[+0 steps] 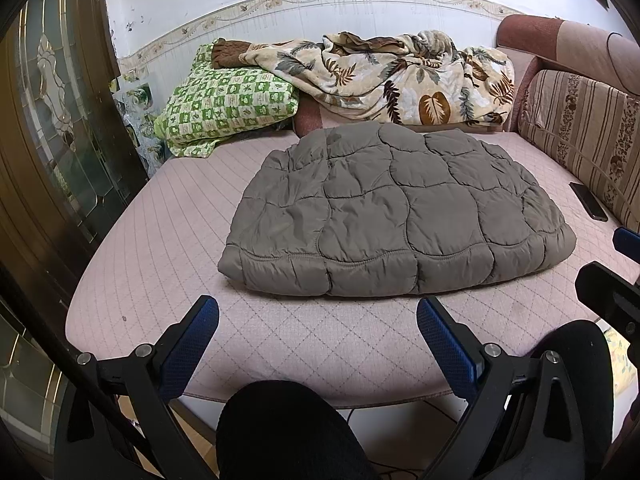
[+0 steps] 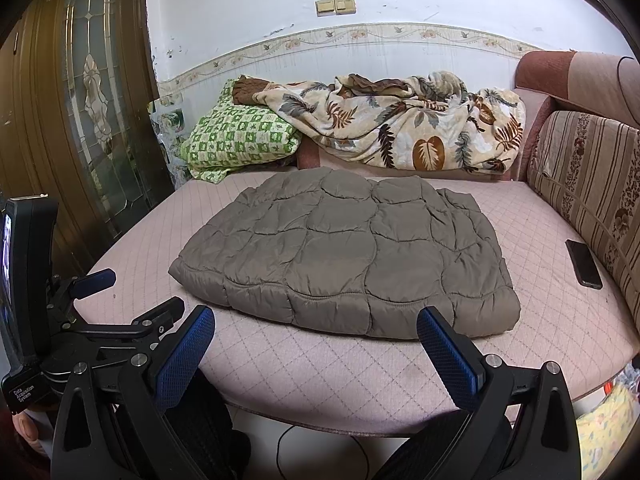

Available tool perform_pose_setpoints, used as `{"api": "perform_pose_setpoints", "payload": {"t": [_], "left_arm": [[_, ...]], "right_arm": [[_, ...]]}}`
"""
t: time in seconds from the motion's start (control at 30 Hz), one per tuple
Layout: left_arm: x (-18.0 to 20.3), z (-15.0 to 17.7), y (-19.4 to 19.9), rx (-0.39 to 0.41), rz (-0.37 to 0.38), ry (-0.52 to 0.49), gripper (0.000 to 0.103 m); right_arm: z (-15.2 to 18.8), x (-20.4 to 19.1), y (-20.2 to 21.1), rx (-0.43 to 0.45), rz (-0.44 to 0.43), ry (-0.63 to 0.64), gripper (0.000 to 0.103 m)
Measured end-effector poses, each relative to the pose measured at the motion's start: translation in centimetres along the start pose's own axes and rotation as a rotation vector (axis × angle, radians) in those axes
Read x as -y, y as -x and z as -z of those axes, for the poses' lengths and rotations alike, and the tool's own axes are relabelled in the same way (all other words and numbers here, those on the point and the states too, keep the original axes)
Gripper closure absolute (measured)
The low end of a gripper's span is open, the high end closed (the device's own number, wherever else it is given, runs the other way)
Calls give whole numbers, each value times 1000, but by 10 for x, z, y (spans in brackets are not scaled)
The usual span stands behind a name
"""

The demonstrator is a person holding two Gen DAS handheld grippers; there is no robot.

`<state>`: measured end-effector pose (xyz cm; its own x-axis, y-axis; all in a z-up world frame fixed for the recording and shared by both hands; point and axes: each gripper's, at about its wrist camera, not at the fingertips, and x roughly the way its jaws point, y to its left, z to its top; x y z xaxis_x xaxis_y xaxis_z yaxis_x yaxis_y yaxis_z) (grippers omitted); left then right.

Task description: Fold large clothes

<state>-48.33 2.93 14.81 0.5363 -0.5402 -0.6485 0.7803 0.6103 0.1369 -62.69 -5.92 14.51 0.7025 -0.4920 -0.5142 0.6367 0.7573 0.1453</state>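
Observation:
A grey-brown quilted puffer jacket [image 1: 394, 212] [image 2: 348, 256] lies folded into a flat rectangle in the middle of the pink quilted bed [image 1: 160, 240] [image 2: 320, 364]. My left gripper [image 1: 318, 316] hovers open over the bed's near edge, a short way in front of the jacket's near hem, with nothing between its blue pads. My right gripper [image 2: 316, 324] is open too, just short of the jacket's near edge and holding nothing. The left gripper [image 2: 132, 294] also shows at the left of the right wrist view.
A green checked pillow [image 1: 228, 104] and a leaf-print blanket [image 1: 392, 80] are heaped at the back by the wall. A striped sofa cushion [image 1: 584, 128] lines the right side, with a black phone [image 2: 583, 264] beside it. A wooden glass-panelled door [image 2: 92, 112] stands left. The person's dark-clad knees [image 1: 288, 432] are below.

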Motion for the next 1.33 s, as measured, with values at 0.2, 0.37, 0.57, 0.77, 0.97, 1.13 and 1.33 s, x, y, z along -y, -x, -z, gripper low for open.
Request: {"api": "perform_pose_setpoints", "payload": {"t": [0.2, 0.37, 0.57, 0.77, 0.97, 1.13, 1.33], "left_arm": [[0, 0, 0, 0, 0, 1, 4], [0, 1, 0, 3, -1, 0, 4], [0, 1, 1, 2, -1, 1, 4], [0, 2, 1, 3, 2, 1, 4], [1, 2, 2, 4, 5, 1, 4], [2, 2, 6, 16, -9, -5, 4], [2, 2, 16, 53, -29, -6, 4]], "right_arm": [[0, 0, 0, 0, 0, 0, 1], [1, -1, 0, 1, 1, 0, 1], [1, -1, 0, 1, 1, -1, 1], [0, -2, 0, 1, 1, 1, 1], [1, -3, 1, 3, 2, 2, 1], [2, -6, 4, 5, -1, 3, 1], [2, -7, 10, 1, -8, -7, 1]]}}
